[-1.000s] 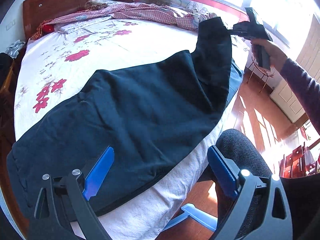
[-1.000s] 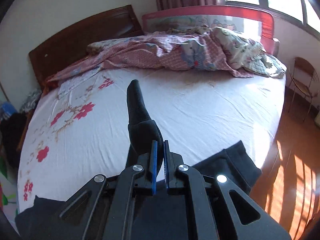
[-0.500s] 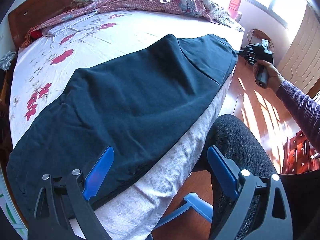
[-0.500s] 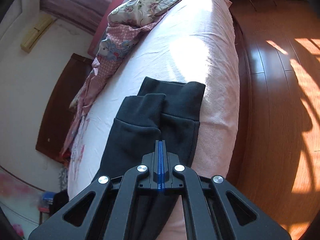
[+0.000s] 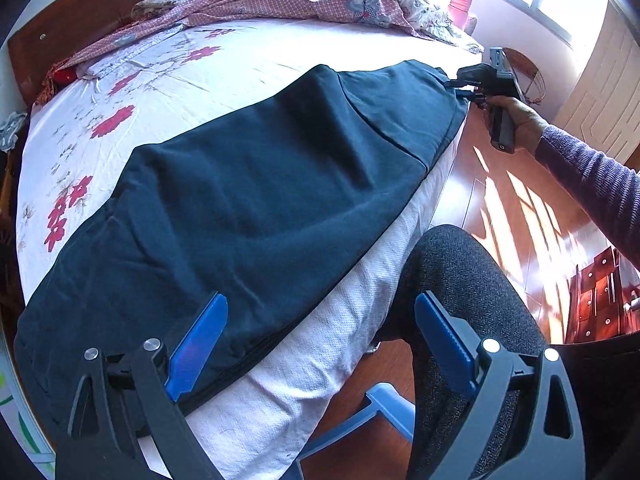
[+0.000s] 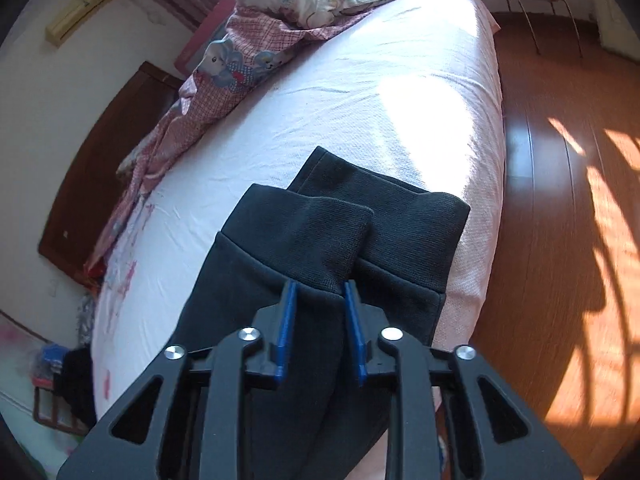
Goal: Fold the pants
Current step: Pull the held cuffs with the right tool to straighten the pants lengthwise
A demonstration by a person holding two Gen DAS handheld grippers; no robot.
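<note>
Dark navy pants [image 5: 256, 200] lie lengthwise along the near edge of the bed, one leg laid over the other. My left gripper [image 5: 320, 332] is open and empty, low over the waist end at the bed's edge. My right gripper [image 6: 320, 292] is at the leg cuffs [image 6: 360, 216]. Its blue fingers [image 6: 286, 320] have parted and still straddle a fold of the upper cuff. It also shows in the left wrist view [image 5: 460, 84] at the far end of the pants.
The bed [image 5: 160, 80] has a white sheet with red flowers. A crumpled pink quilt [image 5: 304, 0] lies along the far side. A wooden headboard [image 5: 80, 12] is at the left. A wood floor [image 6: 560, 160] lies right of the bed. The person's knee [image 5: 472, 280] is by my left gripper.
My right gripper carried the lifted leg down over the other one, laid the cuffs together at the bed's edge, and has now opened its jaws. My left gripper stayed open.
</note>
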